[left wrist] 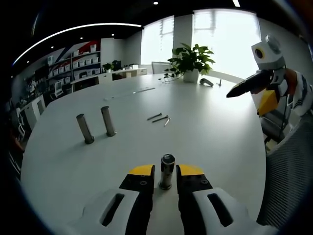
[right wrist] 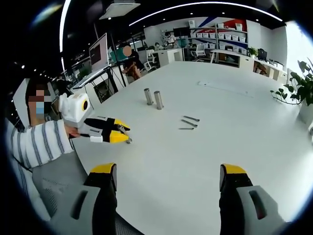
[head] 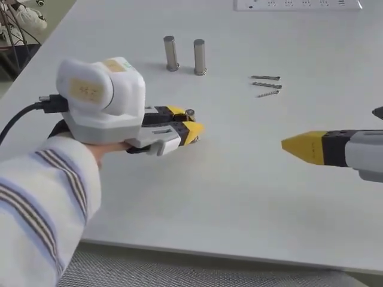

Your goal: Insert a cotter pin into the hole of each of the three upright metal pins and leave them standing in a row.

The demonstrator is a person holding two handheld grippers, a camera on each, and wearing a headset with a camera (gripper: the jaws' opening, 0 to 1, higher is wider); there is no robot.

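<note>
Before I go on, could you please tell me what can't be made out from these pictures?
- Head view: the near metal pin is mostly hidden behind the left gripper; its top alone shows.
- Left gripper view: whether the jaws press that pin or merely flank it is unclear.
- All views: the cross holes in the two far metal pins and the cotter pins' details are too small.
</note>
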